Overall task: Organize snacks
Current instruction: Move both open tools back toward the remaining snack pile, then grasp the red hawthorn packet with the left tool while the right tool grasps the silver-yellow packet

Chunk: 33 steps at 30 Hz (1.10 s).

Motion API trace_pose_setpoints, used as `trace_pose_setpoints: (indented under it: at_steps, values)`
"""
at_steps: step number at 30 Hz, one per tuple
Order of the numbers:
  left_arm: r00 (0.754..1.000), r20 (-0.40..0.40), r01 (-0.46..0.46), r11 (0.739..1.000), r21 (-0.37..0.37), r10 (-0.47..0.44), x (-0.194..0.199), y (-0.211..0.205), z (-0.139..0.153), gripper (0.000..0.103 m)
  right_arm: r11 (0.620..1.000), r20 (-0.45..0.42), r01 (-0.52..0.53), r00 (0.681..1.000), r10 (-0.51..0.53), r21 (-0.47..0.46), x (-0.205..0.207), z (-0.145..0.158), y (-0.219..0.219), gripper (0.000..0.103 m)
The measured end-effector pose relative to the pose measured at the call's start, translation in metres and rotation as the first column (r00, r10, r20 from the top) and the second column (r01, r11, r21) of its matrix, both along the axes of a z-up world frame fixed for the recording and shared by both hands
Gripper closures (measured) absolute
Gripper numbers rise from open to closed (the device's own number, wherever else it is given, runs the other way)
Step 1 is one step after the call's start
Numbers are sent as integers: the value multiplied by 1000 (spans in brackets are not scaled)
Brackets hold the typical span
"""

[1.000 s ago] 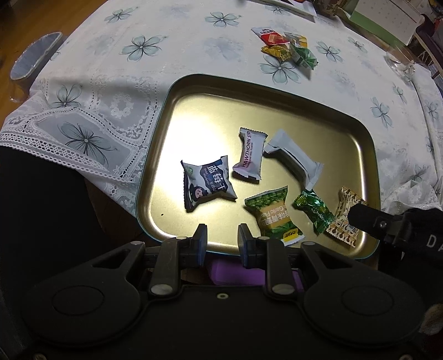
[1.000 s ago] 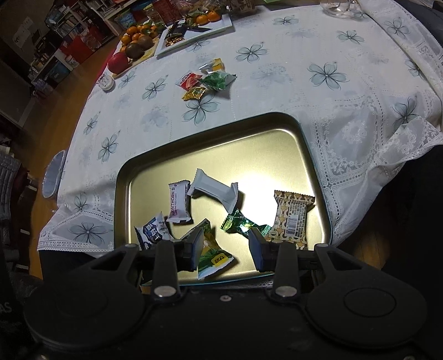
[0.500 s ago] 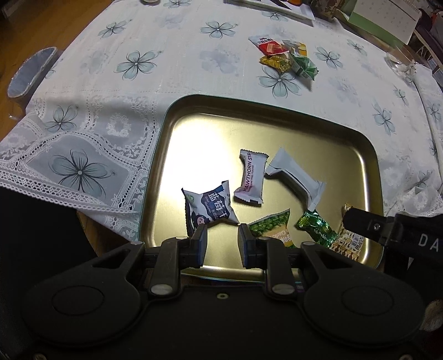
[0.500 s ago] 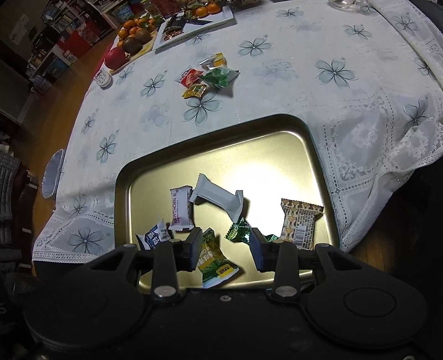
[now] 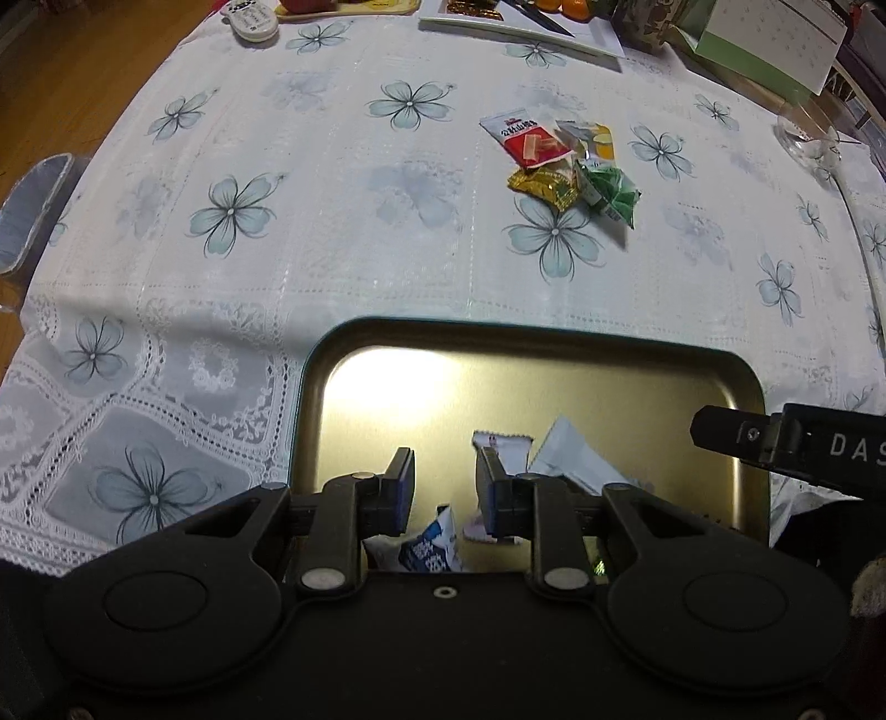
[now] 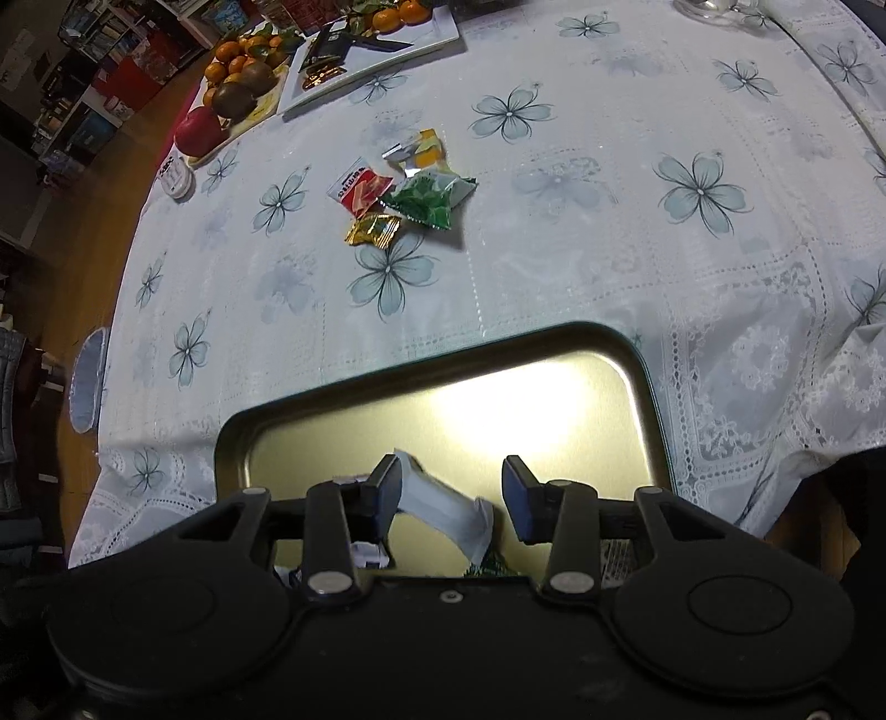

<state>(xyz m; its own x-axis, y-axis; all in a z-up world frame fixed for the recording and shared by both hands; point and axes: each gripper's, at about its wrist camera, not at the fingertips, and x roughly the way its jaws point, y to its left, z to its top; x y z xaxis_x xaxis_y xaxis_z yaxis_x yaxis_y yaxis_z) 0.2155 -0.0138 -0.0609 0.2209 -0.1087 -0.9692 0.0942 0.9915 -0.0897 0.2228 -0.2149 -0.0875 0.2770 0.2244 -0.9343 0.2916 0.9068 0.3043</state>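
A gold metal tray (image 5: 554,382) (image 6: 554,399) sits at the near table edge and holds several snack packets, mostly hidden behind my grippers. A white packet (image 6: 443,501) (image 5: 576,465), a blue packet (image 5: 432,545) and a pink-white packet (image 5: 504,443) show. A small pile of loose snacks lies on the cloth beyond the tray: a red packet (image 5: 526,141) (image 6: 360,188), a gold packet (image 5: 545,185) (image 6: 374,230), a green packet (image 5: 609,194) (image 6: 434,196) and a yellow packet (image 5: 595,138) (image 6: 423,149). My left gripper (image 5: 446,482) and right gripper (image 6: 451,490) are both open and empty above the tray.
A white floral tablecloth (image 5: 332,221) covers the table. Fruit on a board (image 6: 232,94), a white plate (image 6: 376,50) and a remote (image 5: 252,22) stand at the far side. A glass (image 5: 808,144) and a green box (image 5: 764,50) are at the far right. The right gripper's finger (image 5: 736,437) reaches over the tray's right rim.
Both grippers have tilted up and moved forward over the tray, so most tray snacks have slipped out of sight and the loose pile appears closer. Both jaws stay open.
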Motion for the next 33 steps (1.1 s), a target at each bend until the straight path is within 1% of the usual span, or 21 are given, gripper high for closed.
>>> trace_pose_setpoints:
  at_steps: [8, 14, 19, 23, 27, 30, 31, 33]
  values:
    - [1000, 20, 14, 1000, 5, -15, 71, -14, -6, 70, 999, 2, 22, 1000, -22, -34, 67, -8, -13, 59]
    - [999, 37, 16, 1000, -2, -16, 129, -27, -19, 69, 998, 5, 44, 999, -44, -55, 119, -17, -21, 59]
    - [998, 57, -16, 1000, 9, 15, 165, -25, -36, 69, 995, 28, 60, 998, -58, -79, 158, -22, -23, 56]
    - [999, 27, -34, 999, -15, 35, 174, -13, -52, 69, 992, 41, 58, 998, -54, -109, 185, -30, -21, 53]
    - [1000, 3, -28, 1000, -6, 28, 173, -3, -65, 69, 990, 37, 50, 998, -45, -133, 207, -45, -14, 50]
    - [999, -2, -48, 999, 8, 48, 172, 4, -73, 69, 990, 22, 46, 999, -43, -137, 221, -58, -7, 50]
    - [998, -13, -55, 998, 7, 55, 172, 6, -76, 69, 989, 18, 45, 999, -43, -139, 224, -61, -5, 50]
    - [999, -16, -46, 999, -9, 46, 170, 7, -74, 66, 988, 13, 39, 999, -37, -149, 229, -66, 1, 49]
